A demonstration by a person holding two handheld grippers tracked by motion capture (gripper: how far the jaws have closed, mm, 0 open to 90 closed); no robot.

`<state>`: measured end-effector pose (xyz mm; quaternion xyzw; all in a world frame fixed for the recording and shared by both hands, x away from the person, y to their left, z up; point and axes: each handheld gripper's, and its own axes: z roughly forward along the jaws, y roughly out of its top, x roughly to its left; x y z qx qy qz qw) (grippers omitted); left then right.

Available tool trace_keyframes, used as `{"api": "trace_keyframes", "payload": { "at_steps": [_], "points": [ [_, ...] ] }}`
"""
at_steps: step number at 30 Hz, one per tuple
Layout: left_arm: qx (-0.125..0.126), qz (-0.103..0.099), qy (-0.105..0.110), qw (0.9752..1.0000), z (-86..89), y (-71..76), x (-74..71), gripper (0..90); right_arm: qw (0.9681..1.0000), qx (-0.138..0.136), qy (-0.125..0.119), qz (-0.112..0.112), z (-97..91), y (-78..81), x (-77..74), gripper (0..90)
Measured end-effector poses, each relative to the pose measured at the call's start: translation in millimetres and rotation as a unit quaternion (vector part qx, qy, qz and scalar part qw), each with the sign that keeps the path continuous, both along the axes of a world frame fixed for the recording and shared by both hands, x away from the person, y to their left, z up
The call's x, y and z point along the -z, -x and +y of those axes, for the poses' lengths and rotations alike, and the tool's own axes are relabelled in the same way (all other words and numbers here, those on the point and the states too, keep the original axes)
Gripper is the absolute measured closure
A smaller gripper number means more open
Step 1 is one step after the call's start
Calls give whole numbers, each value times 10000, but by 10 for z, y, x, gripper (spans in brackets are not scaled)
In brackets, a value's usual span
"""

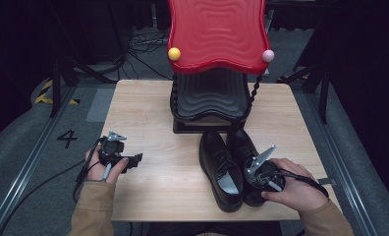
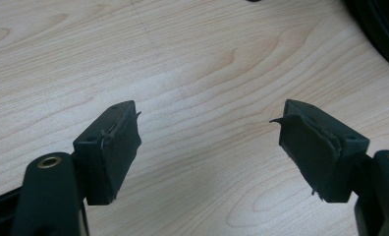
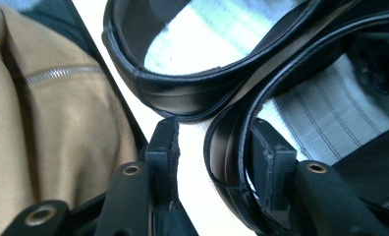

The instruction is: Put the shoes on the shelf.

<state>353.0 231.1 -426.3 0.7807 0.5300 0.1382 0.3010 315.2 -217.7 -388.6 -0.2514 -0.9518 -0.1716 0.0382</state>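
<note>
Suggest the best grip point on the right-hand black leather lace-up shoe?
Probably the heel collar of the right-hand black leather shoe, coming from the person's side: its opening faces up and the rim is thin. The right gripper already straddles it, one jaw inside.

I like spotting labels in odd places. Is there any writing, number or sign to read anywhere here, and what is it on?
"4" on the grey floor left of the table, at.
Yellow and black hazard stripes, no words, on the floor farther back.
No readable text on the shoes or the red shelf; the insoles bear stripes, not letters.
</note>
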Motion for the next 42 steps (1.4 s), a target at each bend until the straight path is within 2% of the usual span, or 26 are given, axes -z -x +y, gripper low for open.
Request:
{"api": "trace_keyframes", "payload": {
  "at_steps": [3,4,8,9,11,12,13,14,15,16,17,18,19,20,21,23,25,27,32,36,37,38,40,42],
  "points": [
    [15,-5,6,10000,-1,3,0,236,9996,239,-144,11,-39,-3,-43,573],
    [14,-7,6,10000,0,4,-1,236,9987,458,-240,20,-54,-7,-63,569],
    [6,-10,5,10000,0,3,-3,236,9939,938,-572,96,-99,-20,-125,563],
    [6,-10,5,10000,0,3,-3,236,9939,938,-572,96,-99,-20,-125,563],
    [18,0,-14,10000,-1,3,-1,236,9889,1296,-727,71,-111,-31,-147,563],
    [9,-9,-20,10000,-5,4,-1,236,9846,1534,-830,119,-114,-44,-144,552],
    [10,-14,-6,10000,-6,4,0,236,9821,1653,-888,152,-114,-55,-135,552],
    [4,-1,-16,10000,-6,7,-1,236,9802,1745,-915,169,-113,-61,-125,552],
    [4,-1,-16,10000,-6,7,-1,236,9802,1745,-915,169,-113,-61,-125,552],
    [-4,7,-10,10000,-5,10,3,236,9777,1870,-934,186,-107,-76,-103,545],
    [-4,7,-10,10000,-5,10,3,236,9777,1870,-934,186,-107,-76,-103,545],
    [-20,30,0,10000,-6,16,7,236,9744,2020,-957,224,-93,-106,-60,530],
    [-20,30,0,10000,-6,16,7,236,9744,2020,-957,224,-93,-106,-60,530],
    [-7,28,-20,10000,1,16,7,236,9675,2279,-1064,260,-60,-173,19,511],
    [-7,28,-20,10000,1,16,7,236,9675,2279,-1064,260,-60,-173,19,511],
    [-7,27,-17,10000,0,17,10,236,9642,2406,-1089,245,-35,-206,64,501],
    [-7,40,-30,10000,-5,18,13,236,9634,2472,-1004,252,5,-245,131,501],
    [2,47,-31,10000,-7,18,14,236,9643,2488,-865,258,41,-268,188,512],
    [10,42,-49,10000,-9,13,20,236,9636,2550,-731,315,131,-310,272,530],
    [-4,47,-53,10000,-16,14,25,236,9640,2622,-399,181,235,-334,340,551],
    [-5,45,-50,10000,-14,15,24,236,9635,2657,-291,126,261,-339,351,581],
    [-4,47,-51,10000,-12,15,24,236,9611,2753,-188,109,287,-338,350,614],
    [-25,54,-50,10000,-7,15,29,236,9594,2820,-42,45,313,-347,347,682],
    [-30,67,-47,10000,-8,12,38,236,9570,2897,134,35,348,-357,341,708]
  ]
}}
